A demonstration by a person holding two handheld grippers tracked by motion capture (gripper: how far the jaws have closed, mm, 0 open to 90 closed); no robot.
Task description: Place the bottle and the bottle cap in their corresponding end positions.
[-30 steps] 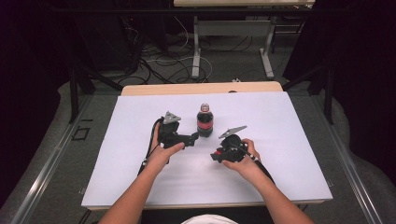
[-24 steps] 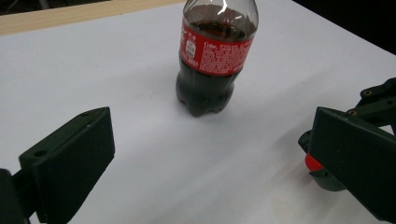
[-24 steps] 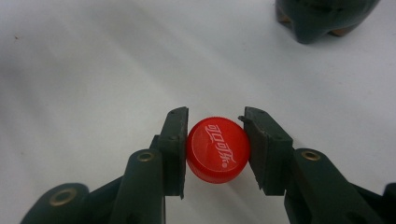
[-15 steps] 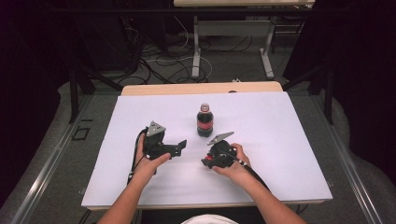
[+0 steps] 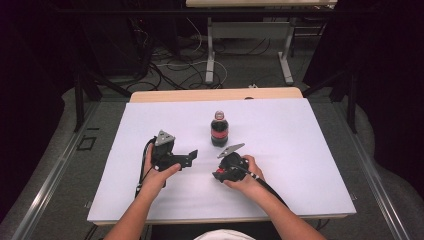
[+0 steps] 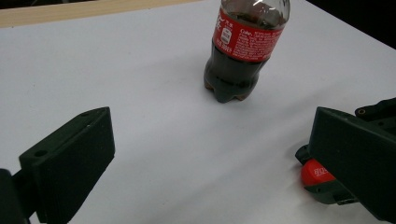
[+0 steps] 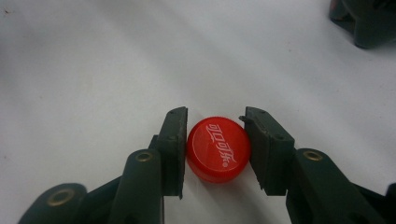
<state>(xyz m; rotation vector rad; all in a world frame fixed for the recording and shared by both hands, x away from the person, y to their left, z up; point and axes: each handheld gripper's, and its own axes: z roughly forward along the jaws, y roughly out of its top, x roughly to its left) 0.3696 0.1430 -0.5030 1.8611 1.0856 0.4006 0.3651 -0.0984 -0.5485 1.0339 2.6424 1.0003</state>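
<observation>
The bottle (image 6: 245,44) was cut off at the shoulder in the left gripper view. The right tongs (image 7: 215,149) gripped a red cap (image 7: 218,149); the left tongs (image 5: 190,156) stood released, with bare white tabletop (image 5: 310,140) all around.

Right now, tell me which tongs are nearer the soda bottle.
Left, though only slightly. The left tongs sit open just down-left of the soda bottle; the right tongs are farther toward the person, shut on the red cap.
</observation>
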